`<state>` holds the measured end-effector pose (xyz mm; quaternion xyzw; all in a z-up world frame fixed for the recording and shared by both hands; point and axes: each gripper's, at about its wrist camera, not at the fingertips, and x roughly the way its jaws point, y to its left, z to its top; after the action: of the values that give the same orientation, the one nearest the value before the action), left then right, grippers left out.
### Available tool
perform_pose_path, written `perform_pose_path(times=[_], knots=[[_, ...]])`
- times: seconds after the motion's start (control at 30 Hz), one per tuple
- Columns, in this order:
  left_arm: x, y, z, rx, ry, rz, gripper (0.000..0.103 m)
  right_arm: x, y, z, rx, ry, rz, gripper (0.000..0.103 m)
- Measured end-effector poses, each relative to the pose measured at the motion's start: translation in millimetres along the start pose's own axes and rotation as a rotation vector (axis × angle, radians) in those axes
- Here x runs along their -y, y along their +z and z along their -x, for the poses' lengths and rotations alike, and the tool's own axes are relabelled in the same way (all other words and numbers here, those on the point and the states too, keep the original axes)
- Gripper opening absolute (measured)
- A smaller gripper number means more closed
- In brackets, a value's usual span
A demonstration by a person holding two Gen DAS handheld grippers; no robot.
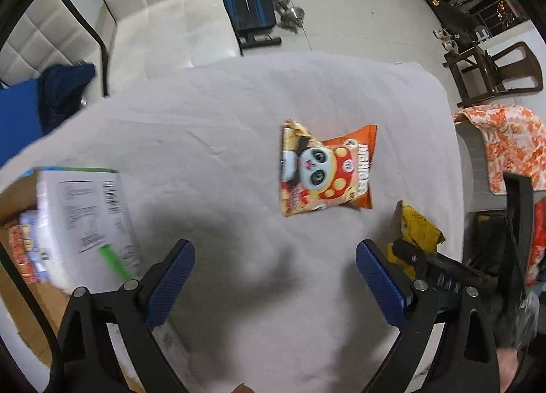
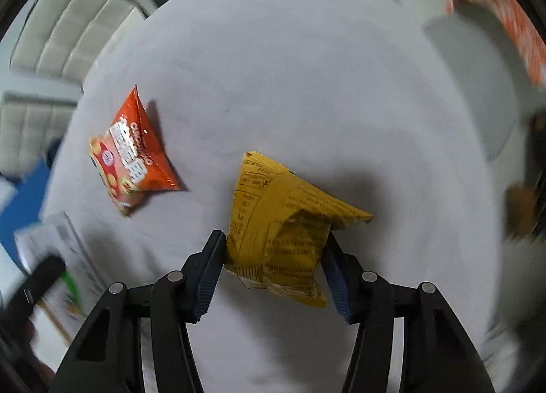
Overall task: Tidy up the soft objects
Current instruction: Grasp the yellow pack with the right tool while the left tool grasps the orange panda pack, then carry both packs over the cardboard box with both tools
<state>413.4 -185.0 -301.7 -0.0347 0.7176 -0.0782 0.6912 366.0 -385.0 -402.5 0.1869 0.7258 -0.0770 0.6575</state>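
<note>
Two snack packets lie on the white cloth-covered table [image 1: 211, 127], and the crumpled yellow foil snack packet [image 2: 283, 222] is the one that matters: it sits between the blue pads of the right gripper [image 2: 273, 266], which press its two sides, so that claw is clamped on it, the packet bulging out past the fingertips toward 12 and 2 o'clock. Its long axis runs roughly from 10 to 4 o'clock in the right wrist view, crosswise to the grip. At about 10 o'clock from it, well apart, lies the orange panda-print snack packet [image 2: 133, 157], flat on the cloth. The left gripper [image 1: 274, 285] hangs with its jaws wide apart and nothing between them; the orange packet [image 1: 326, 168] lies at 1 o'clock from it, its long axis near upright in that view, so the left hand is probably the nearer one for it. A brown cardboard box [image 1: 20, 284] holding a white printed pack [image 1: 85, 219] sits at the left gripper's 9 o'clock, at the table's edge. The cloth between is bare, leaving open room to carry the yellow packet across.
</note>
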Motion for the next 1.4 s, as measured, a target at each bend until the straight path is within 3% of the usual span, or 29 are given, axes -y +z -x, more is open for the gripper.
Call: perform_pose_path(times=[0.1,0.17,0.27,0.33,0.7,0.83,1.0,1.1,1.17,1.2,1.23,1.4], knots=[[7,13,-14,-0.036,-0.052,0.037,0.097,-2,9,7,0.046,-0.132,0.126,0.058],[15,20,-19,-0.05,-0.065,0.04,0.097,-3,17,5,0.046,-0.175,0.198,0.059],[33,31,-30,-0.066,-0.051,0.026,0.097,1,27,-3,0.017,-0.158,0.22,0.066],[42,37,-39,-0.081,-0.048,0.025,0.097,7,27,-1,0.03,-0.167,0.222,0.077],[62,51,-78,-0.137,0.013,0.003,0.096,32,39,3,0.033,-0.077,0.13,0.079],[64,50,-81,-0.116,0.04,-0.013,0.087,39,40,5,0.016,-0.052,0.111,0.079],[64,45,-73,-0.07,0.063,-0.039,0.065,40,42,-4,-0.004,-0.052,0.078,0.079],[61,37,-70,-0.054,0.064,-0.045,0.062,39,40,-10,-0.018,-0.06,0.074,0.079],[59,36,-70,-0.047,0.067,-0.045,0.061,39,39,-15,-0.041,-0.064,0.073,0.074],[58,33,-68,-0.044,0.068,-0.046,0.06,38,38,-17,-0.044,-0.072,0.076,0.062],[56,32,-67,-0.041,0.068,-0.046,0.06,36,37,-18,-0.045,-0.08,0.081,0.056],[56,20,-62,0.0,0.093,-0.06,0.06,30,26,-11,-0.022,-0.095,0.083,0.054]])
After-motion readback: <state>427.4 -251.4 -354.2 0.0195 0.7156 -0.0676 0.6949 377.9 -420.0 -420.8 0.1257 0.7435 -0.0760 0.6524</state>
